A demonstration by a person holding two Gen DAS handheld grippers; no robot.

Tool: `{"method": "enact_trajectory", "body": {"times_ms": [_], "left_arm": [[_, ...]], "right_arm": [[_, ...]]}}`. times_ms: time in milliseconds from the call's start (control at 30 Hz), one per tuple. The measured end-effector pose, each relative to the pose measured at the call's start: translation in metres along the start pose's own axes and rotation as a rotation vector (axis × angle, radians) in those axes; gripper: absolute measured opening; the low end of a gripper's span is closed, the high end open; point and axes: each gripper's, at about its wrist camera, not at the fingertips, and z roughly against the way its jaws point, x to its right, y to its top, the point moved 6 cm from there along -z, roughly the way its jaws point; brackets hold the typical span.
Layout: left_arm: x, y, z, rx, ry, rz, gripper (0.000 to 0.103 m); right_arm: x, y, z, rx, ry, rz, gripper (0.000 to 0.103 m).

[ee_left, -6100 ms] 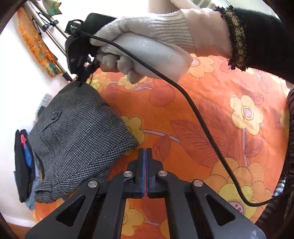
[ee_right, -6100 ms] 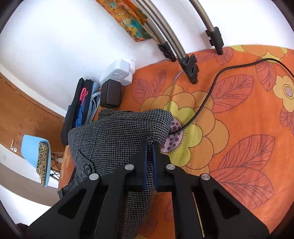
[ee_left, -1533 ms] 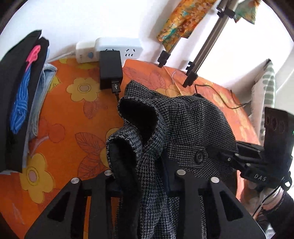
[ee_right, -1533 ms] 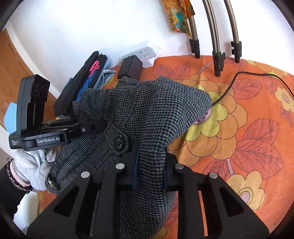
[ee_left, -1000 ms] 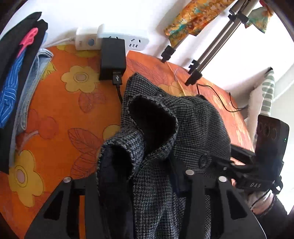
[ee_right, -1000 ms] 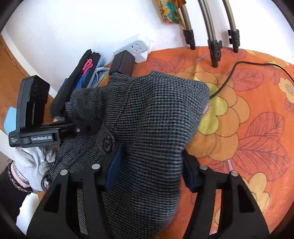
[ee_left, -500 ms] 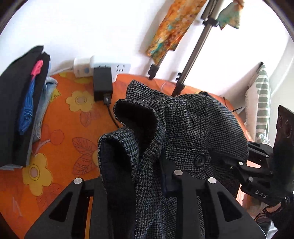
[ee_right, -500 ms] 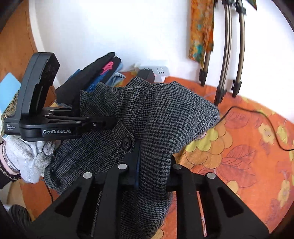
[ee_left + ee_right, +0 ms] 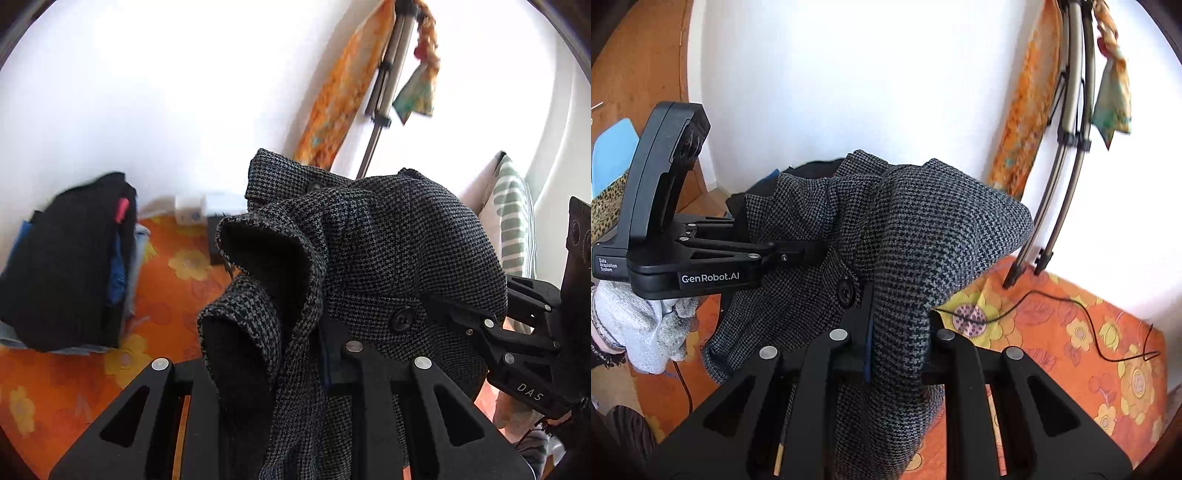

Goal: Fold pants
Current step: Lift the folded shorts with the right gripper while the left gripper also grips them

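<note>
A stack of folded clothes (image 9: 70,258) sits at the left on the floral orange cover (image 9: 162,295). The left gripper (image 9: 295,354) has just closed onto the houndstooth pants (image 9: 388,258) — raised clear of the cover — and the right gripper (image 9: 897,343) is clamped on them too.

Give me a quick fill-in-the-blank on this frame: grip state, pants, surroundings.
1. Both the left gripper and the right gripper are shut on the grey houndstooth ____.
2. The pants have a round black ____ sewn near the waistband.
3. The cover under the pants is ____ with a flower print.
4. The hand holding the left gripper wears a light knit ____.

Missing words: pants; button; orange; glove
</note>
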Motion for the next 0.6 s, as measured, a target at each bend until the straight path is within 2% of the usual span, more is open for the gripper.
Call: {"method": "enact_trajectory", "body": {"times_ms": [333, 600], "left_arm": [[-0.008, 0.014, 0.058, 0.095, 0.034, -0.031, 0.020], [-0.026, 0.016, 0.088, 0.136, 0.051, -0.016, 0.020]], "right_arm": [[-0.041, 0.035, 0.033, 0.061, -0.005, 0.053, 0.015], [-0.078, 0.055, 0.040, 0.079, 0.001, 0.101, 0.015]]}}
